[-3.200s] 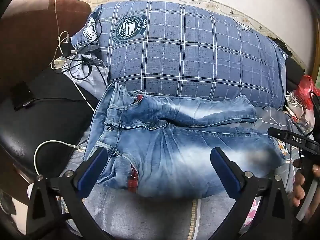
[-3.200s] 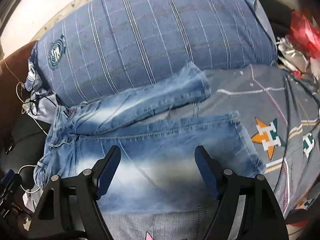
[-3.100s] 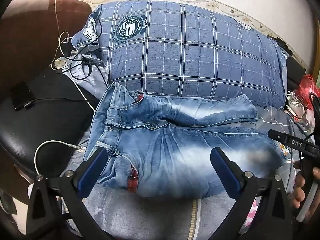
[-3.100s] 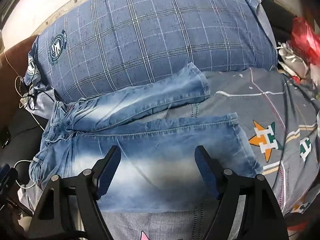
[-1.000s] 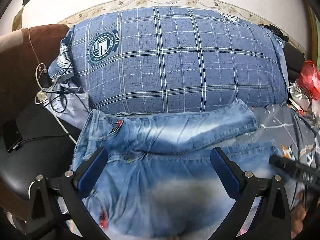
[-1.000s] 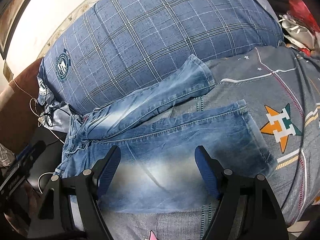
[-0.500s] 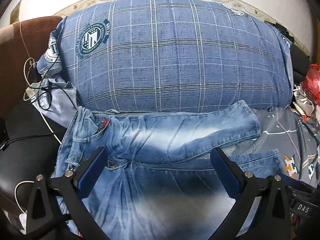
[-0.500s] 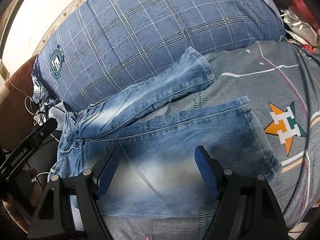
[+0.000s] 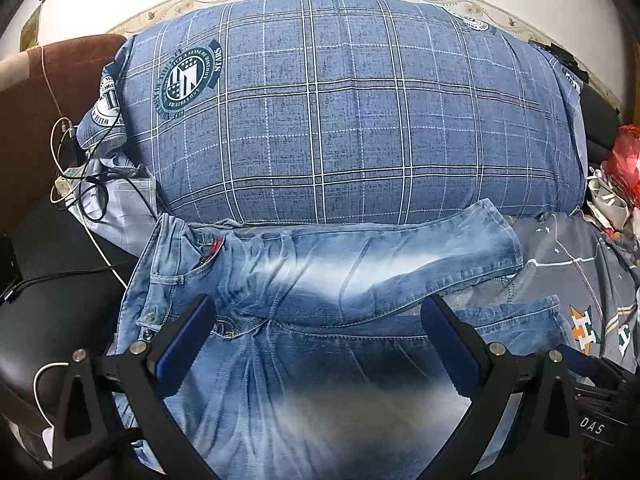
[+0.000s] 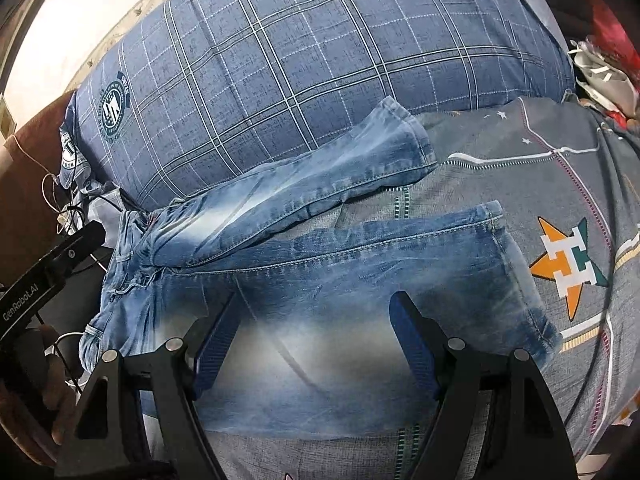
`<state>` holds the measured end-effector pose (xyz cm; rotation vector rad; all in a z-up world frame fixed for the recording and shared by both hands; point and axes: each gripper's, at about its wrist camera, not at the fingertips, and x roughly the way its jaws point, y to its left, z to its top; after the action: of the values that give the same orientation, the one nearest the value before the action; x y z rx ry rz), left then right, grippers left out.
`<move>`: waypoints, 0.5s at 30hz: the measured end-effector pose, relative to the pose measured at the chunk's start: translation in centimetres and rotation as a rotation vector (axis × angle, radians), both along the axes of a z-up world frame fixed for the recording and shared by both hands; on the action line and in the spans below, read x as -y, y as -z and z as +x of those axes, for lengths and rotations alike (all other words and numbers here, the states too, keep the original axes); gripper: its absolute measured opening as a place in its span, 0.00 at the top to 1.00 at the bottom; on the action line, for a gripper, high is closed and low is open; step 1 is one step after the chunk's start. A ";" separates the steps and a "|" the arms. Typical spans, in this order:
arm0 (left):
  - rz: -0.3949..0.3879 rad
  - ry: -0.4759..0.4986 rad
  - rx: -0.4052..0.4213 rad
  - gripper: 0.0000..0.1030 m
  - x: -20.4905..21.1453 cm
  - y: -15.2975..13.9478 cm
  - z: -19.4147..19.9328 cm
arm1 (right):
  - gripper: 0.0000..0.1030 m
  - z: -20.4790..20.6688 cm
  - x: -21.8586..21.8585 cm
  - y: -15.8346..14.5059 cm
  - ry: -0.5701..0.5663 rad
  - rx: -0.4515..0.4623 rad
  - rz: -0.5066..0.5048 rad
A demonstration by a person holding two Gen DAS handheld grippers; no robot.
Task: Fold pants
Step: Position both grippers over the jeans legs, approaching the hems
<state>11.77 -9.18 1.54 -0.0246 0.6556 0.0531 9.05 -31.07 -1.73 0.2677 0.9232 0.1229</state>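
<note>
Jeans (image 9: 320,320) lay flat on the bed (image 10: 520,160), legs splayed toward 3 o'clock against the plaid pillow (image 9: 340,120). Both tools had advanced from the near edge over the denim: left tool (image 9: 316,344) and right tool (image 10: 312,332) spread wide, gripping nothing. Fold not yet begun.

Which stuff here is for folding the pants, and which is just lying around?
For the job:
- jeans
- left hand-held gripper, open
- right hand-held gripper, open

Just lying about:
- big blue plaid pillow
- grey bedsheet with an orange star
- tangle of cables
- red plastic bag
</note>
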 end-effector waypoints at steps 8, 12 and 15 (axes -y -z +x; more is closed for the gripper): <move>0.021 0.005 -0.016 0.01 0.4 0.4 0.1 | 0.25 0.0 0.1 0.0 0.003 0.001 -0.005; 0.023 0.009 -0.023 0.01 0.5 0.4 0.2 | 0.25 0.1 0.2 -0.2 0.008 0.003 -0.001; 0.018 0.012 -0.030 0.01 0.5 0.4 0.2 | 0.25 0.5 0.1 -0.7 -0.003 0.004 0.007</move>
<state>11.97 -9.66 1.13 -0.0023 0.6847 0.0477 9.55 -31.19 -1.02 0.2724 0.9195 0.1296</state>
